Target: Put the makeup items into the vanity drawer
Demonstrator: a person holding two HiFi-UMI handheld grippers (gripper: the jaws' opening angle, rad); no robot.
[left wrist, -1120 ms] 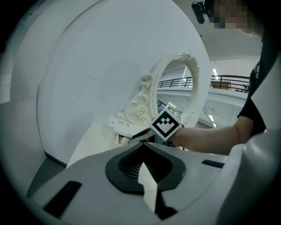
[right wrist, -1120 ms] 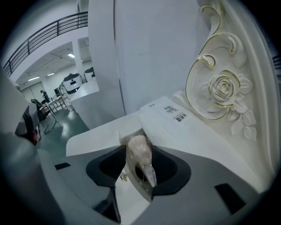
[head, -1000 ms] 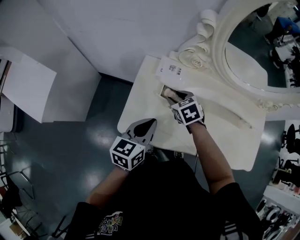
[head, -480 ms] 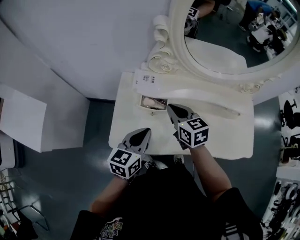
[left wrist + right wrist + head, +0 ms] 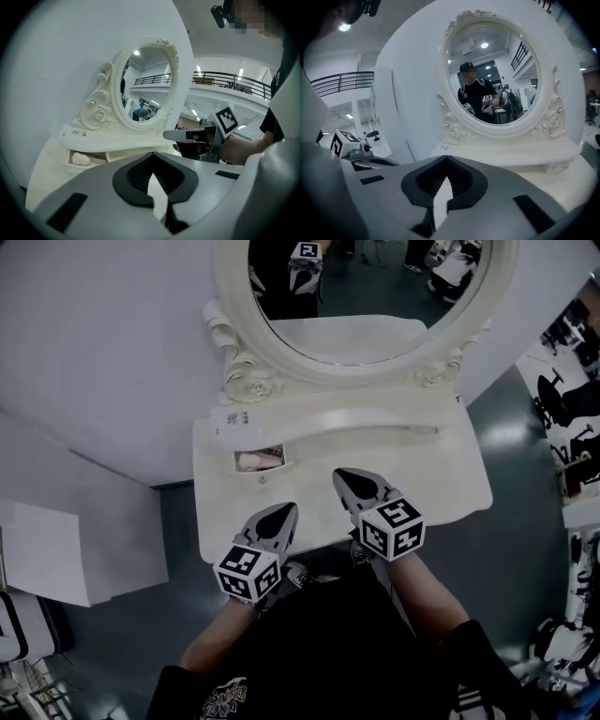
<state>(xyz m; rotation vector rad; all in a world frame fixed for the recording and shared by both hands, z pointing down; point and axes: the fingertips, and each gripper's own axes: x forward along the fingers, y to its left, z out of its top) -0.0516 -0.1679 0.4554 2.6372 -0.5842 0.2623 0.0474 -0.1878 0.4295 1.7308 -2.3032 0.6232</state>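
Head view: a white vanity table [image 5: 412,493] stands against a white wall [image 5: 94,352], seen from steeply above.
Table: smooth painted top with a curved front edge and a raised shelf along the back.
Mirror [image 5: 375,296]: oval glass in a thick cream frame [image 5: 230,296] carved with scrolls, with a rose at each lower corner.
Drawer [image 5: 262,470]: small and rectangular, set in the left end of the shelf and pulled open. A printed label [image 5: 234,418] lies on the shelf just above it.
Makeup item [image 5: 255,459]: pale pink, rounded and matte, lying inside the open drawer. Something flat and pinkish lies beside it; I cannot tell what it is.
Left gripper [image 5: 283,513]: grey plastic shells with black ribbed pads, jaws together with nothing between them. Its tips are over the front part of the table, nearer the person than the drawer and apart from it.
Right gripper [image 5: 345,476]: same build, jaws together and empty. It is over the middle of the top, to the right of the drawer and apart from it.
In the way: in the left gripper view the right gripper juts in level from the right, below the mirror. The drawer shows unblocked to its left.
Around: dark glossy floor [image 5: 141,634], a white panel [image 5: 56,549] at the left, black chairs [image 5: 562,399] at the far right. The right gripper view shows the person [image 5: 476,96] in black reflected in the mirror.
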